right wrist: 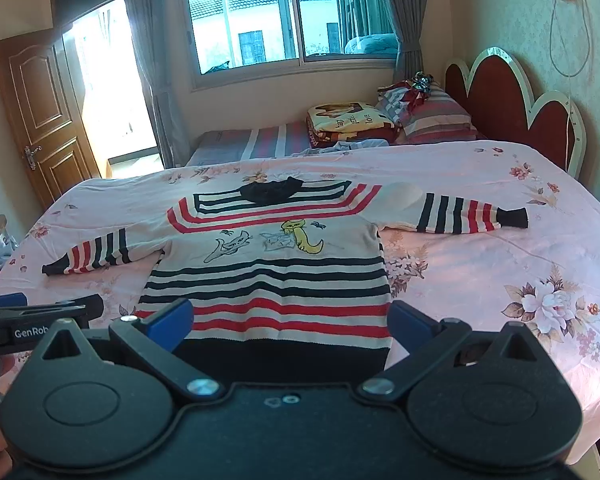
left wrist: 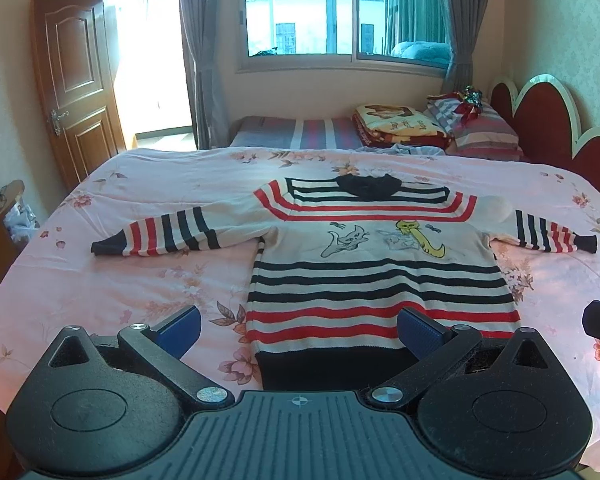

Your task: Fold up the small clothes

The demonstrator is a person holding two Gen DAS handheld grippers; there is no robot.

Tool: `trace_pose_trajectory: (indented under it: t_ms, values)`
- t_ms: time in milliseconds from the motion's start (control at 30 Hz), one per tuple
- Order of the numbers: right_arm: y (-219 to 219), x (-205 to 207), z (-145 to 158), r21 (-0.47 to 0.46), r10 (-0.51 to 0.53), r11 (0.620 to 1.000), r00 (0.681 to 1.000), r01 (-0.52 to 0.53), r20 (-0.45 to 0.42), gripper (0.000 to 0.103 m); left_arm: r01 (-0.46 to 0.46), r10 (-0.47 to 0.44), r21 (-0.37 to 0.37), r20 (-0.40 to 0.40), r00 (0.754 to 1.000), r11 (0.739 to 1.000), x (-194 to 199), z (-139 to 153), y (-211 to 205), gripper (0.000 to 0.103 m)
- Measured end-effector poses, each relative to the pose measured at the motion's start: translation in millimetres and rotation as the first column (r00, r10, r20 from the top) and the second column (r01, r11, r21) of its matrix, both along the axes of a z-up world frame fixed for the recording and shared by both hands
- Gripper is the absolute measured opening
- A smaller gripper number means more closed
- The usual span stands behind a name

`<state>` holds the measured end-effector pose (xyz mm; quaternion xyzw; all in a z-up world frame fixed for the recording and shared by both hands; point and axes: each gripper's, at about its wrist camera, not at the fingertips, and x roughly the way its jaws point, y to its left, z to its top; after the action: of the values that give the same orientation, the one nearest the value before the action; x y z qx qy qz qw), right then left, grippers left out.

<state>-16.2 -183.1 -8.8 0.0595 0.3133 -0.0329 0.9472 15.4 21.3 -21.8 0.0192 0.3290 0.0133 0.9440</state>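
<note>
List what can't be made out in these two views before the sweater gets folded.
- Sweater hem: its near edge is hidden behind the left gripper body in the left view and behind the right gripper body in the right view.
- Sweater's back: face-down on the bed, unseen in both.
- Cat drawings: too small for detail.
- Bed's near edge: cut off by the grippers in both views.

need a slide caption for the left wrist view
Open left gripper poised over the hem of a striped child's sweater laid flat, sleeves spread, on a pink floral bedspread.
</note>
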Motion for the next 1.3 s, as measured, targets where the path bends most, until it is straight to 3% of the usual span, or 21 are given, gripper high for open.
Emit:
trace_pose_trajectory:
  t_ms: [1300]
  values:
    - [-0.7,21.1,-6.5,-0.041,-0.074,0.996,0.997,0.073,-0.019,0.102,0.01,-0.01,0.008,-0.015,1.0,1.0,10.0,-7.3,6.4,0.103]
